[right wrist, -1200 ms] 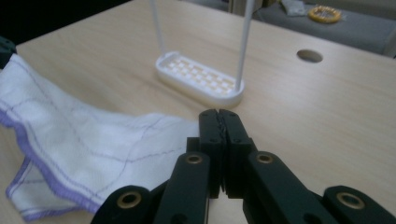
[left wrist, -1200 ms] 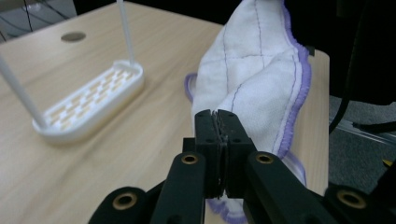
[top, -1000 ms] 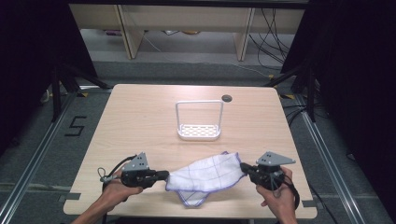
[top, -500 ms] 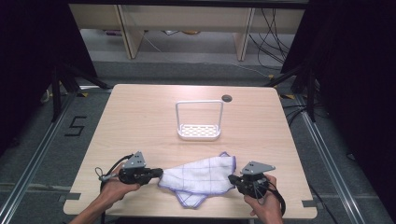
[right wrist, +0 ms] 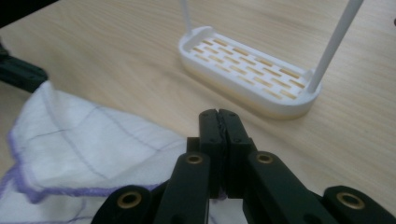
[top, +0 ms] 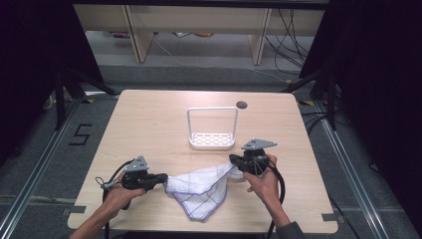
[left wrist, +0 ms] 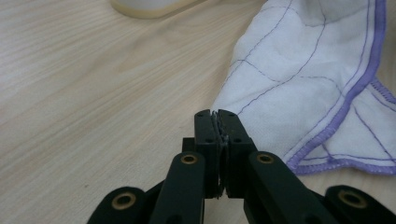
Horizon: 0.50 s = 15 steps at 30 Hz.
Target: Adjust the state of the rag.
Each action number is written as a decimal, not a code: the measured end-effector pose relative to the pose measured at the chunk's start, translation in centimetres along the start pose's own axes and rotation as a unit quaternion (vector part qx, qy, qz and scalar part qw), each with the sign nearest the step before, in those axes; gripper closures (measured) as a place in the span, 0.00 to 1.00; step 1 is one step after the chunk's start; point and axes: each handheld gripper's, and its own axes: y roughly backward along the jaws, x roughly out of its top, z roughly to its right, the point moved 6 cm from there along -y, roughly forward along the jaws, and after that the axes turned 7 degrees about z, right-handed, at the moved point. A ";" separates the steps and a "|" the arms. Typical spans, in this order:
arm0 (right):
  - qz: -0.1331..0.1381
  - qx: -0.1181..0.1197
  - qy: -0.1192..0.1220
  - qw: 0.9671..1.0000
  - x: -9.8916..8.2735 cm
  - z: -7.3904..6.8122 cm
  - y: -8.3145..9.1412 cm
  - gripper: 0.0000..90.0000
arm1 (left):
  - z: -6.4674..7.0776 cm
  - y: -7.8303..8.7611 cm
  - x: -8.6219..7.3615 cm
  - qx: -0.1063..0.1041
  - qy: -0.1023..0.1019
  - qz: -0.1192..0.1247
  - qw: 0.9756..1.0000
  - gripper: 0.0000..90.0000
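A white cloth with purple stitching and a purple hem lies near the table's front edge, pulled into a rough triangle between both grippers. My left gripper is shut on the cloth's left corner; in the left gripper view a thin edge of cloth sits pinched between the jaws of that gripper. My right gripper is shut on the cloth's right corner, just in front of the white rack. In the right gripper view the cloth runs under the closed jaws of this gripper.
The white slotted rack with its upright wire handle stands mid-table, close beyond my right gripper. A round hole sits near the table's far edge. Dark frames and cables surround the table.
My right gripper has moved left and away from the front edge toward the rack, dragging the cloth's right corner with it. The cloth has bunched into a narrower triangle. The left gripper shifted only slightly.
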 end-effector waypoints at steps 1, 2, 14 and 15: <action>-0.003 -0.005 0.000 1.000 0.0 0.5 -0.6 0.99 | -0.1 -0.1 -0.1 0.002 0.003 0.002 1.000 0.97; -0.006 -0.011 0.005 1.000 0.0 1.0 -1.2 0.99 | -0.1 -0.1 -0.1 0.004 0.008 0.002 1.000 0.97; -0.020 -0.029 -0.013 0.999 1.1 2.9 -3.7 0.66 | -0.6 0.8 0.3 0.034 0.010 0.009 0.999 0.74; -0.011 -0.031 -0.018 0.999 1.5 2.9 -2.9 0.64 | -0.5 1.1 0.6 0.038 0.020 0.019 0.999 0.70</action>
